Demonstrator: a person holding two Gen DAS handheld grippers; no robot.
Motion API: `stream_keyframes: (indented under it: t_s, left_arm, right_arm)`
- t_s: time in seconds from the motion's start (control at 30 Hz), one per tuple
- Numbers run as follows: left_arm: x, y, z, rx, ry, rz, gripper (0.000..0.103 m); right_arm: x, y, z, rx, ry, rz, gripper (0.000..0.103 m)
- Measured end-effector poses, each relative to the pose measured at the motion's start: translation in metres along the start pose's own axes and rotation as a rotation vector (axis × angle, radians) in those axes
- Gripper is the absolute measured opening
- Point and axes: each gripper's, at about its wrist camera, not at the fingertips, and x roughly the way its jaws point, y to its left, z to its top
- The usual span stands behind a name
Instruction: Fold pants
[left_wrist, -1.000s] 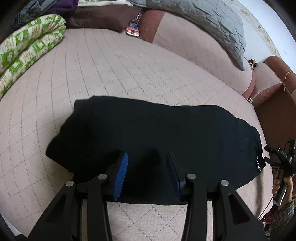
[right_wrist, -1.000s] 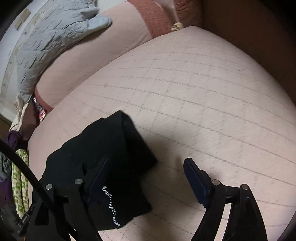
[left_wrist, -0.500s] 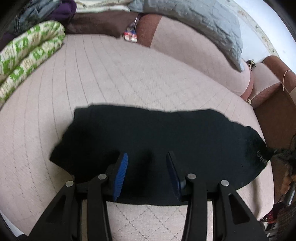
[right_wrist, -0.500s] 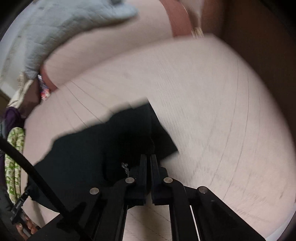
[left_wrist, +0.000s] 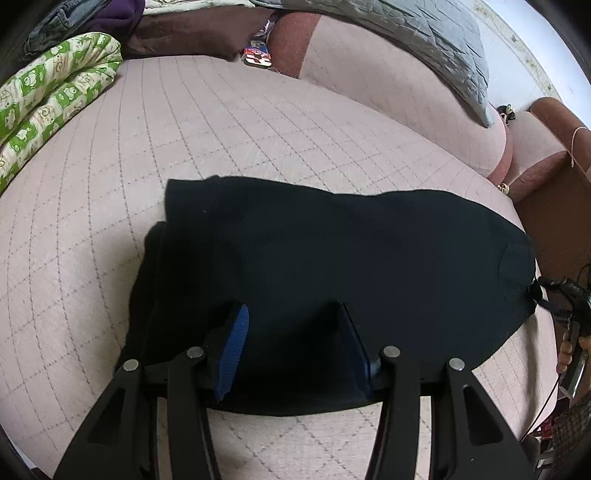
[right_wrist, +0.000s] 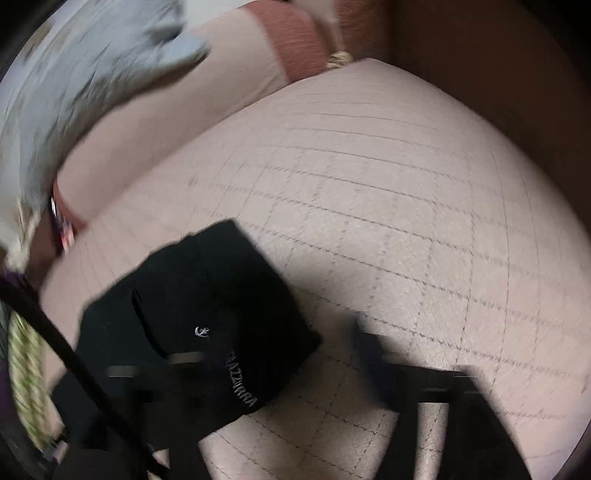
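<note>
Looking down from the left wrist, the black pants (left_wrist: 332, 266) lie folded into a wide bundle on the pink quilted sofa seat (left_wrist: 229, 122); the left gripper (left_wrist: 295, 339) hovers over the near edge of the fabric with its blue-padded fingers (left_wrist: 234, 341) parted and opening, cloth under the gap but, as far as I can see, not pinched. The right gripper (right_wrist: 280, 369) is a blur in its own view (motion smear, so take this with a grain of salt); its jaws stand wide and are opening, one finger over the waistband end with the white lettering (right_wrist: 242, 384), the other over bare cushion, nothing clamped. From that side the pants (right_wrist: 207, 306) sit towards the lower left of the seat. A green-and-white patterned blanket (left_wrist: 48, 99) sits at the far left; a grey quilted cover (left_wrist: 417, 44) drapes over the backrest; a person's hand (left_wrist: 570, 350) shows at the right edge, beside the waistband.
</note>
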Motion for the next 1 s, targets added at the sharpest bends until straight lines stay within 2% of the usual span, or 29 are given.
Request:
stream_keyframes:
  t_s: [0.03, 0.13, 0.2, 0.27, 0.3, 0.33, 0.43, 0.5, 0.57, 0.63, 0.87, 0.93, 1.0]
  left_arm:
    - [-0.001, 0.003, 0.001, -0.008, -0.003, -0.006, 0.050]
    - [-0.012, 0.018, 0.000, -0.071, -0.012, -0.076, 0.050]
    - [-0.023, 0.030, -0.001, -0.111, -0.029, -0.098, 0.050]
    - [-0.033, 0.038, -0.002, -0.136, -0.047, -0.079, 0.050]
    - [-0.038, 0.042, -0.003, -0.143, -0.058, -0.058, 0.050]
    - [-0.043, 0.047, -0.002, -0.153, -0.069, -0.044, 0.050]
    - [-0.060, 0.064, -0.002, -0.199, -0.105, -0.026, 0.050]
    - [-0.069, 0.075, 0.001, -0.227, -0.120, -0.008, 0.050]
    - [-0.072, 0.082, 0.002, -0.247, -0.122, 0.003, 0.050]
    - [-0.074, 0.086, -0.001, -0.259, -0.121, 0.002, 0.050]
    - [-0.073, 0.074, -0.002, -0.239, -0.100, -0.009, 0.051]
    - [-0.069, 0.073, -0.001, -0.242, -0.089, -0.023, 0.054]
    - [-0.063, 0.072, 0.000, -0.255, -0.078, -0.040, 0.054]
  right_arm:
    - [0.002, -0.002, 0.001, 0.022, -0.010, 0.005, 0.084]
    - [0.020, 0.003, -0.014, 0.040, 0.053, 0.050, 0.083]
    - [0.022, 0.018, -0.020, -0.031, -0.013, 0.005, 0.084]
    - [0.029, 0.029, -0.021, -0.082, -0.010, 0.015, 0.069]
    - [0.031, 0.036, -0.021, -0.095, -0.009, -0.006, 0.057]
    - [0.031, 0.040, -0.020, -0.097, -0.009, -0.009, 0.039]
    - [0.020, 0.030, -0.020, -0.010, 0.015, 0.079, 0.022]
    - [0.005, 0.021, -0.018, 0.032, 0.011, 0.125, 0.019]
    - [-0.009, 0.022, -0.021, 0.029, 0.001, 0.121, 0.018]
    - [-0.017, 0.025, -0.020, 0.004, -0.017, 0.082, 0.017]
    - [-0.047, -0.014, -0.033, 0.043, -0.038, -0.039, 0.018]
    - [-0.040, -0.024, -0.036, 0.015, -0.002, -0.087, 0.036]
    - [-0.042, -0.028, -0.038, -0.007, 0.005, -0.134, 0.049]
